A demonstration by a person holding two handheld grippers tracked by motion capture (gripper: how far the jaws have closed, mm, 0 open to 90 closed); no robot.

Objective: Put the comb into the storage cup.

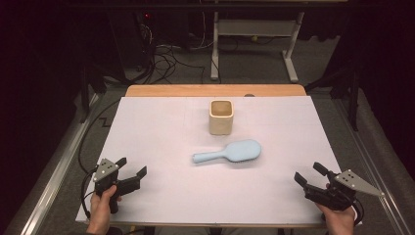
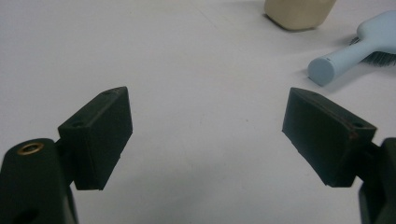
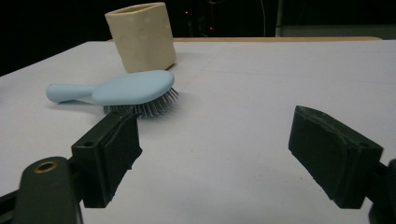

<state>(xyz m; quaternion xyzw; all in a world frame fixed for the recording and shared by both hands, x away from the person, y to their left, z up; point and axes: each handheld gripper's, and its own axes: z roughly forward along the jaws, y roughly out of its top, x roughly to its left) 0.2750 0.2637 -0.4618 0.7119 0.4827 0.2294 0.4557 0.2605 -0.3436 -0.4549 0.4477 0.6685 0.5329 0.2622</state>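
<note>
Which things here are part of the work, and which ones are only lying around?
Part of the work:
- light blue hairbrush, lying bristles down
- beige square cup, upright behind it
- left tongs and right tongs, both open, holding nothing

Only lying around:
- cables on the floor
- white table frame behind the table
</note>
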